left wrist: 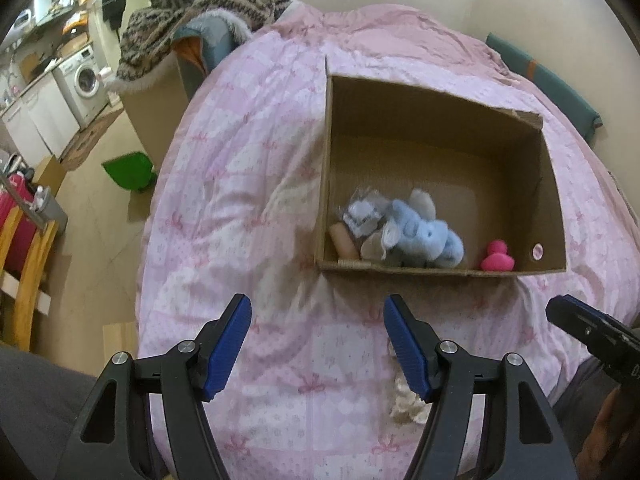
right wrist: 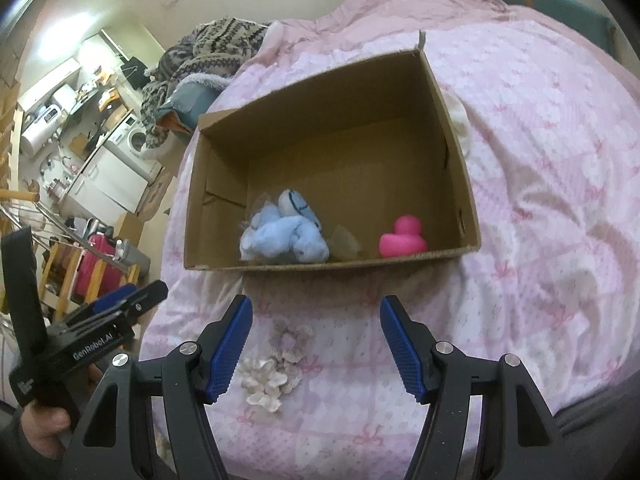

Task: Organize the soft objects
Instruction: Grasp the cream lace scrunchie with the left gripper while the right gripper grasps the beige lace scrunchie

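An open cardboard box (left wrist: pixel 554 184) (right wrist: pixel 460 168) lies on a pink quilt. Inside it are a light blue plush toy (left wrist: pixel 428 236) (right wrist: pixel 286 234), a grey plush in a clear wrapper (left wrist: pixel 366 216), a small tan piece (left wrist: pixel 342 242) and a pink rubber duck (left wrist: pixel 498 258) (right wrist: pixel 402 238). A pale fabric flower piece (right wrist: pixel 272 364) (left wrist: pixel 406 398) lies on the quilt in front of the box, between the right gripper's fingers. My left gripper (left wrist: pixel 318 344) is open and empty above the quilt. My right gripper (right wrist: pixel 316 344) is open and empty.
The pink quilt (left wrist: pixel 248 200) (right wrist: pixel 540 200) covers the bed. A patterned knit garment (left wrist: pixel 192 12) lies piled at the bed's far left. The floor at left holds a green dustpan (left wrist: pixel 128 170), a washing machine (left wrist: pixel 82 80) and a wooden chair (left wrist: pixel 24 264).
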Available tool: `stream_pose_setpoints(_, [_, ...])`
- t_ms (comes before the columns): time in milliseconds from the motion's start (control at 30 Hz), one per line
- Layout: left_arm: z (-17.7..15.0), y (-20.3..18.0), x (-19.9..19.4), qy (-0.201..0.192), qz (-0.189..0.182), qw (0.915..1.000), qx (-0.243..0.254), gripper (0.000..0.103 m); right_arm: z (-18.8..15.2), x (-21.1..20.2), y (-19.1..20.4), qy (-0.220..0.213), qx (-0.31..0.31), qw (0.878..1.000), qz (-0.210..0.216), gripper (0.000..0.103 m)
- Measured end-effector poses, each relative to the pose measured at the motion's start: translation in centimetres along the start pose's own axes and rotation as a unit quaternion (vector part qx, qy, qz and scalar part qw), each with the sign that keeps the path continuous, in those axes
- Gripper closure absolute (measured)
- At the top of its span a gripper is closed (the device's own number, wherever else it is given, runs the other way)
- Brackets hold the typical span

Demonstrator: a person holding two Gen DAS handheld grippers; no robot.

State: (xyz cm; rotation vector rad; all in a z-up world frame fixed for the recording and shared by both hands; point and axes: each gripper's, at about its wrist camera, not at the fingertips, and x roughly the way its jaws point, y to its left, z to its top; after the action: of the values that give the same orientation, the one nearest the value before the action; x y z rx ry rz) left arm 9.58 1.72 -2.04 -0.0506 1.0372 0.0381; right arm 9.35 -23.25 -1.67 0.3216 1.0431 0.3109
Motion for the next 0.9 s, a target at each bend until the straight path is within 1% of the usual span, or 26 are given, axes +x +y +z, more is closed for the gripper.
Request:
stream_pose_setpoints(133, [-0.7,-0.4,1.4,0.033,-0.010,0.9994,0.006,0.037,-0.1,0.8,-0.3,0.014,0.011,1.000,-0.009,0.033])
stream_pose_setpoints(200, [-1.0,-0.5,2.3,0.056,-0.028,0.9981,0.001,0.037,-0.1,1.5,-0.6,0.025,0.023,0.999,-0.010,0.033])
stream_pose_setpoints(300, [-1.9,-1.5,4.0,0.103,-0.062,0.9927,-0.002,0.037,-0.2,2.2,-1.1,0.036,0.037,0.999,-0.016,0.033])
stream_pose_setpoints(333, [-2.3,-2.3,4.8,0.125,-0.073,0.9895,0.009,0.037,-0.2,2.3,-1.3,0.038,0.042,0.998,-0.017,0.033])
stream_pose_setpoints(367, [-2.7,-2.9,5.2,0.138,-0.078,0.9872,0.020,0.037,-0.2,2.4,-1.4,0.040,0.047,0.998,-0.017,0.033])
stream_pose_setpoints(467, [-3.7,-5.4,6.0,0.151,-0.091,0.9823,0.063,0.037,-0.2,2.4,-1.9,0.041,0.056,0.997,-0.016,0.033])
stream_pose_setpoints(567, [-4.3,-7.0,6.4,0.161,-0.104,0.9773,0.090,0.039,-0.2,2.3,-2.2,0.039,0.062,0.997,-0.012,0.033])
stream_pose_setpoints(600, [-4.6,-7.2,6.6,0.166,-0.103,0.9762,0.095,0.041,-0.2,2.3,-2.3,0.039,0.062,0.997,-0.011,0.033])
stream_pose_setpoints(633, [-4.8,-7.3,6.7,0.169,-0.099,0.9759,0.097,0.051,-0.2,2.2,-2.3,0.038,0.062,0.997,-0.010,0.033])
stream_pose_setpoints(667, [-4.9,-7.3,6.8,0.172,-0.097,0.9753,0.099,0.065,-0.2,2.2,-2.3,0.038,0.062,0.997,-0.010,0.033])
stream_pose_setpoints(700, [-5.1,-7.3,6.9,0.178,-0.098,0.9741,0.100,0.071,-0.1,2.2,-2.3,0.038,0.062,0.997,-0.010,0.033])
stream_pose_setpoints(733, [-5.3,-7.2,7.0,0.184,-0.102,0.9728,0.097,0.080,-0.1,2.3,-2.2,0.038,0.061,0.997,-0.010,0.033])
stream_pose_setpoints(767, [-5.3,-7.0,6.9,0.183,-0.105,0.9729,0.094,0.088,-0.2,2.3,-2.2,0.038,0.061,0.997,-0.009,0.033])
stream_pose_setpoints(833, [-5.1,-6.6,6.3,0.169,-0.098,0.9759,0.097,0.091,-0.2,2.3,-2.2,0.039,0.060,0.997,-0.007,0.033])
stream_pose_setpoints(900, [-4.7,-5.8,5.7,0.166,-0.105,0.9768,0.085,0.092,-0.1,2.4,-2.2,0.039,0.060,0.997,-0.004,0.033])
